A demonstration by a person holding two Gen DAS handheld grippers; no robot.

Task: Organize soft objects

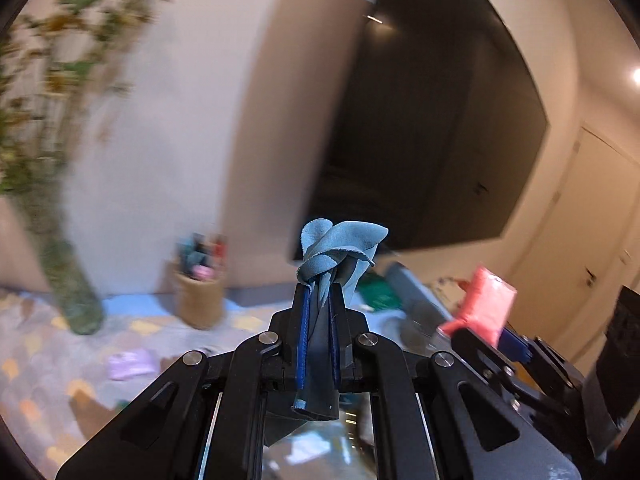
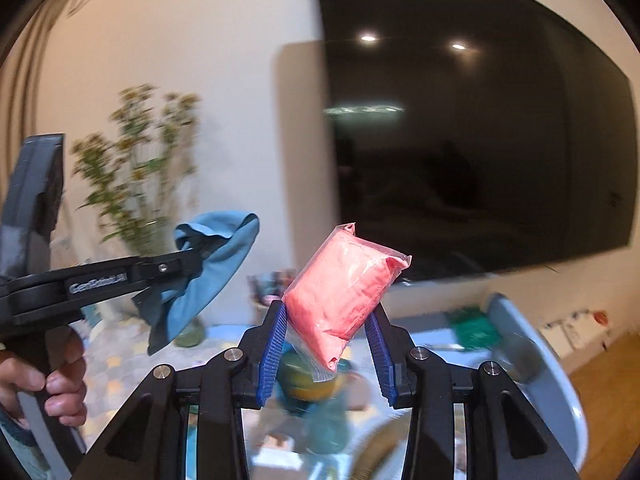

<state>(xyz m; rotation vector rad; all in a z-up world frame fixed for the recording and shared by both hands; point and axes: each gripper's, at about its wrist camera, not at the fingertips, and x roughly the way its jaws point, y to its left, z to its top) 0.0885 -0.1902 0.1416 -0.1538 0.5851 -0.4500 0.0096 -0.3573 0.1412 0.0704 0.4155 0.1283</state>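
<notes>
My left gripper [image 1: 318, 292] is shut on a blue cloth [image 1: 340, 248], whose bunched folds stick out past the fingertips while the rest hangs down between the fingers. From the right wrist view the same cloth [image 2: 212, 276] droops from the left gripper [image 2: 192, 258], held by a hand [image 2: 52, 384]. My right gripper [image 2: 330, 312] is shut on a pink soft packet in clear plastic [image 2: 344, 292], tilted between the blue pads. The left wrist view shows that pink packet [image 1: 486, 304] at the right, raised above the table.
A wall-mounted dark screen [image 2: 480, 140] fills the background. On the patterned tablecloth [image 1: 40, 360] stand a glass vase with flowers [image 1: 76, 300] and a woven basket of items [image 1: 200, 296]. A purple packet [image 1: 130, 364] lies on the cloth. A grey-blue tray [image 2: 532, 344] sits right.
</notes>
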